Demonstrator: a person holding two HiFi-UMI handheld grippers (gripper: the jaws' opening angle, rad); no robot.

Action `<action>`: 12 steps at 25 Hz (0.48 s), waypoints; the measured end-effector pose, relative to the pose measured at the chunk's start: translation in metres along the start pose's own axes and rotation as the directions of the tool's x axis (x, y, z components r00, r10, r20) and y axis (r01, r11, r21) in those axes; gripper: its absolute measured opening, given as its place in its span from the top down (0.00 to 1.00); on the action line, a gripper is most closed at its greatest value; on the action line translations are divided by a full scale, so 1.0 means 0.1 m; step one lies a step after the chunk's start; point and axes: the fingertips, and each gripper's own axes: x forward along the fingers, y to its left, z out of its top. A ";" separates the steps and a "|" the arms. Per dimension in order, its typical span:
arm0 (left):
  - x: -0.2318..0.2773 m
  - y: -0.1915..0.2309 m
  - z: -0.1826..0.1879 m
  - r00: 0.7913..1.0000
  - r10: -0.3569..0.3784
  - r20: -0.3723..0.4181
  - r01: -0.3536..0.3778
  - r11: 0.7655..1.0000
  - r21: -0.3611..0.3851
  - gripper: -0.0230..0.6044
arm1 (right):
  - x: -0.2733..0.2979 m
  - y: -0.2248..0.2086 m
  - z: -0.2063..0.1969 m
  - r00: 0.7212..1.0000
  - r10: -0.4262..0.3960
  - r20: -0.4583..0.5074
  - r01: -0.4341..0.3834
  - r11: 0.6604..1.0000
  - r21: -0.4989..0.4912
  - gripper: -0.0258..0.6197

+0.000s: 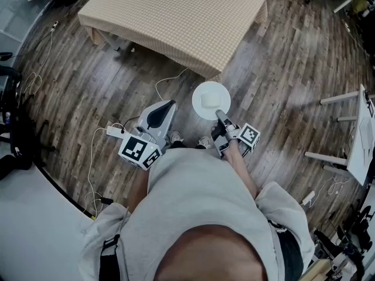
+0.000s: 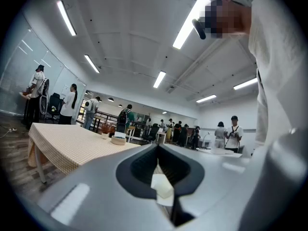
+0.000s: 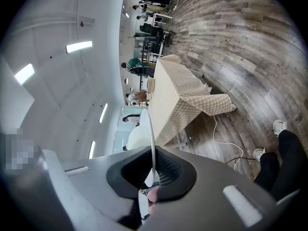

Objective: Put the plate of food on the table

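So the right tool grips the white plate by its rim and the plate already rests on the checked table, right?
Not quite. The right tool grips the white plate by its rim, but the plate does not rest on the checked table: it hangs over the wooden floor, short of the table's near edge. The head view shows it.

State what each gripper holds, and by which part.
The right gripper pinches the white plate by its near rim; the left gripper is shut on nothing.
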 end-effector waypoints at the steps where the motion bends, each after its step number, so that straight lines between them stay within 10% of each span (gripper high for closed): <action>1: 0.02 0.00 0.00 1.000 -0.003 0.001 0.003 1.000 0.004 0.95 | 0.01 0.00 0.00 1.000 0.004 0.000 -0.004 1.000 -0.002 0.94; 12: 0.04 -0.12 -0.03 1.000 0.003 0.005 -0.003 1.000 0.015 0.95 | -0.02 -0.01 0.06 0.999 0.027 -0.018 -0.028 0.999 -0.018 0.94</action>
